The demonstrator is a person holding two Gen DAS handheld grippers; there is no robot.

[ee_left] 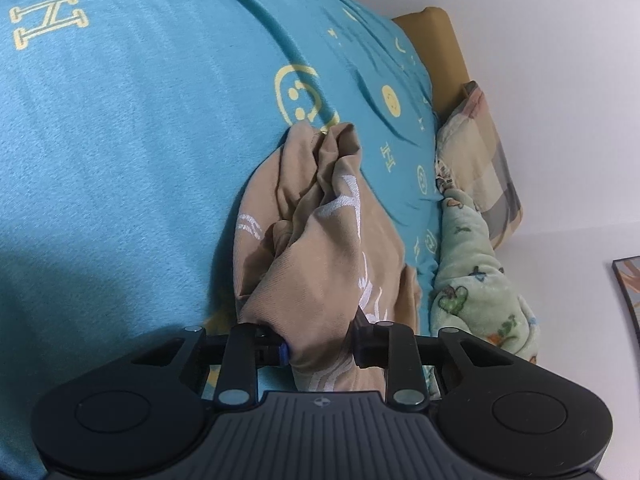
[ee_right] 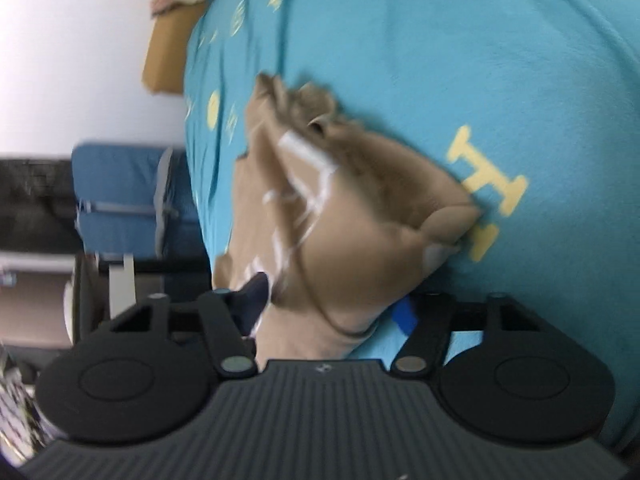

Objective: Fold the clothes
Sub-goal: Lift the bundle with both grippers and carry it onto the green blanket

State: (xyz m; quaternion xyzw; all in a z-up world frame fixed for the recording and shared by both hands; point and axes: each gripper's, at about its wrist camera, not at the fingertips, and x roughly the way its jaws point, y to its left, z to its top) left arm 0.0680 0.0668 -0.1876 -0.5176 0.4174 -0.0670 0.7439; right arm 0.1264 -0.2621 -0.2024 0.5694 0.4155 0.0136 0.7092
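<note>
My left gripper (ee_left: 320,344) is clamped on a bunched fold of the tan garment (ee_left: 320,232), low centre of the left wrist frame; the cloth with white print trails up from the fingers toward mid-frame, crumpled on the teal bedspread (ee_left: 120,140) with yellow H and smiley marks. Right of it, a pale green fleece blanket (ee_left: 472,280) and a plaid pillow (ee_left: 484,152) sit along the right edge, mustard headboard (ee_left: 436,48) above. My right gripper (ee_right: 328,312) grips the same tan garment (ee_right: 340,208), fingers closed into fabric at lower centre; view is motion-blurred. Garment lies mid-frame on the bedspread (ee_right: 460,60); a blue chair (ee_right: 120,192) at left edge
</note>
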